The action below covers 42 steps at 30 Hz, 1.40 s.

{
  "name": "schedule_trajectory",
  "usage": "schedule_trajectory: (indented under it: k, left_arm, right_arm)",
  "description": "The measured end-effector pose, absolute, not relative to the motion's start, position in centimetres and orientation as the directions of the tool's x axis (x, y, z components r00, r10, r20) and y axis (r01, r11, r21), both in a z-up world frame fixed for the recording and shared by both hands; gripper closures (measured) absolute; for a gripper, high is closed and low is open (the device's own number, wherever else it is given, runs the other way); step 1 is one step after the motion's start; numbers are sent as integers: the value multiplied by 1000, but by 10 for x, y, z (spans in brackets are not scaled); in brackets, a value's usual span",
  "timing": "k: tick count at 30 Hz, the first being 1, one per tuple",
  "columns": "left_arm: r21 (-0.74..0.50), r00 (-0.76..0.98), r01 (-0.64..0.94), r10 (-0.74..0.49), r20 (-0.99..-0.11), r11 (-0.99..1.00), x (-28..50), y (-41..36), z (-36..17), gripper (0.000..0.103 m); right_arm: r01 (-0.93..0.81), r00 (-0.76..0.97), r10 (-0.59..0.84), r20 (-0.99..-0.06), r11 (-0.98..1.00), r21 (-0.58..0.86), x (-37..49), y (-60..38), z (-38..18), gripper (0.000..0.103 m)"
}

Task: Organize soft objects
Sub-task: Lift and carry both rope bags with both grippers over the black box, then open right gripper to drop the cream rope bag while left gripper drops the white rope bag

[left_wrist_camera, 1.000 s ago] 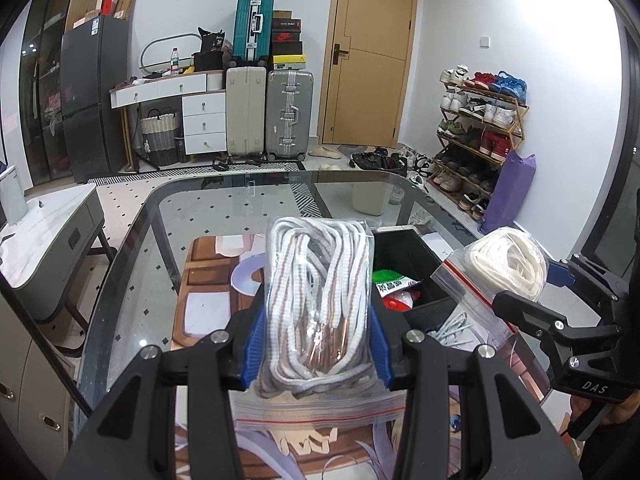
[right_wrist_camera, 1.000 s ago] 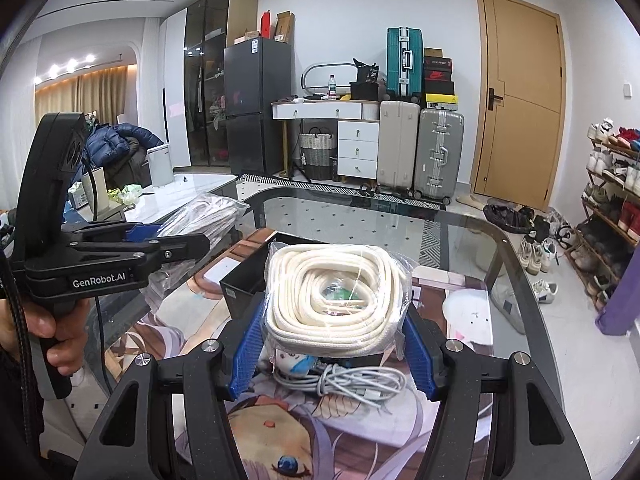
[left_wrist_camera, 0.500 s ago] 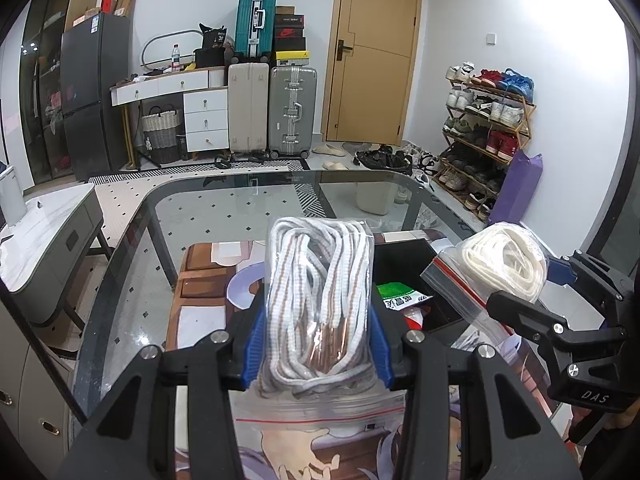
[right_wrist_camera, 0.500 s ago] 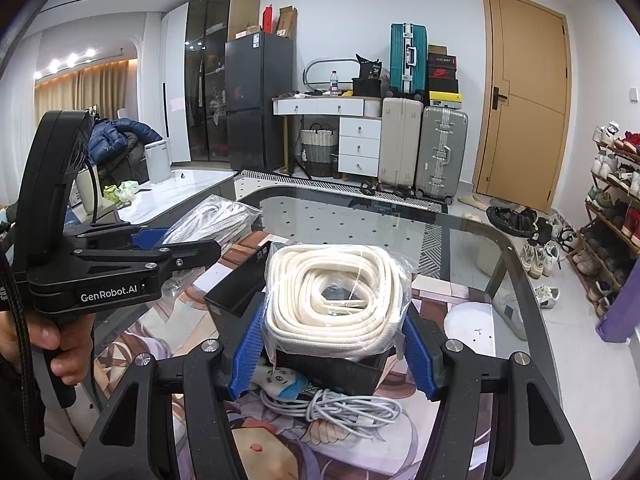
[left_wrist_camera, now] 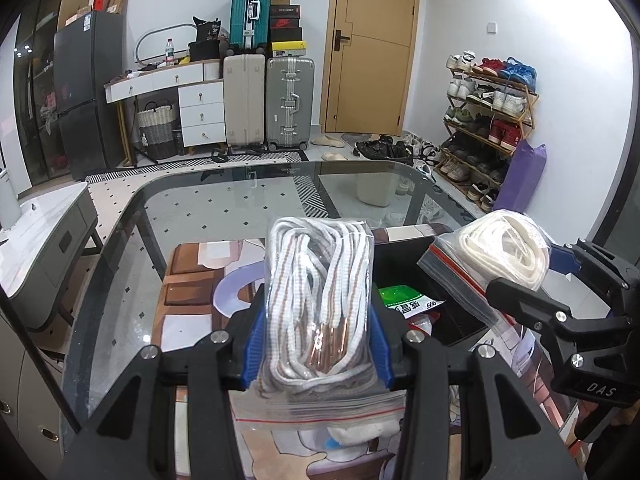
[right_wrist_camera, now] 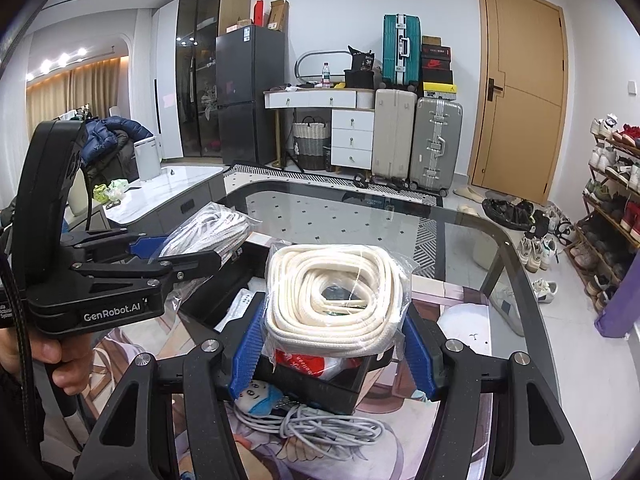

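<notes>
With each gripper clamped on a slippery bagged cord bundle above the black box ahead, either bag risks sliding free.

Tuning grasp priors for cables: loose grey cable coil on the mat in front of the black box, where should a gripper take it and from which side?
Take the grey cable coil across its bunched middle, from above, jaws spanning the narrow width. It lies flat and loose on the mat, so a side approach would scatter loops. The black box blocks the far side, so come in from the near side.
</notes>
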<state>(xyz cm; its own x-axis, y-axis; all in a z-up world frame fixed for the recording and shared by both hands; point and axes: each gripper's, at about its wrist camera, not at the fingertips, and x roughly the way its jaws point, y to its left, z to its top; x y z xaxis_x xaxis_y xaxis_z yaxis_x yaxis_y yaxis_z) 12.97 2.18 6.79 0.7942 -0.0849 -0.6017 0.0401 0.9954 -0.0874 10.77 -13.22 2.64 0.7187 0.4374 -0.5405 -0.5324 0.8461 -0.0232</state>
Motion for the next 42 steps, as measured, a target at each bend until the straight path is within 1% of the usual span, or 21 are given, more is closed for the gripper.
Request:
schedule_trajectory:
  k: [6, 15, 27, 38, 40, 41, 42]
  left_arm:
    - [-91, 782, 46, -93, -616, 995, 139, 17, 63, 60]
    - [-124, 762, 74, -136, -633, 990, 149, 9, 54, 60]
    - [-126, 753, 90, -150, -641, 988, 156, 5, 49, 60]
    - [-129, 753, 89, -152, -640, 988, 158, 5, 46, 60]
    - [-129, 752, 92, -154, -641, 987, 160, 6, 45, 60]
    - [-131, 751, 92, -155, -642, 987, 161, 7, 44, 60]
    - [-131, 751, 92, -155, -642, 987, 162, 7, 44, 60]
  right_arm:
    - [-536, 705, 428, -565, 844, -28, 119, -127, 19, 40]
    - [-540, 689, 400, -604, 839, -60, 134, -113, 3, 40]
    - [-561, 680, 381, -626, 820, -111, 147, -96, -14, 40]
    - [-587, 660, 385, -645, 800, -124, 159, -88, -27, 40]
    - [-597, 656, 393, -644, 793, -124, 158, -88, -26, 35]
    - [-597, 663, 397, -635, 792, -127, 157, -89, -25, 29]
    - [-592, 675, 395, -624, 795, -137, 156, -91, -24, 21]
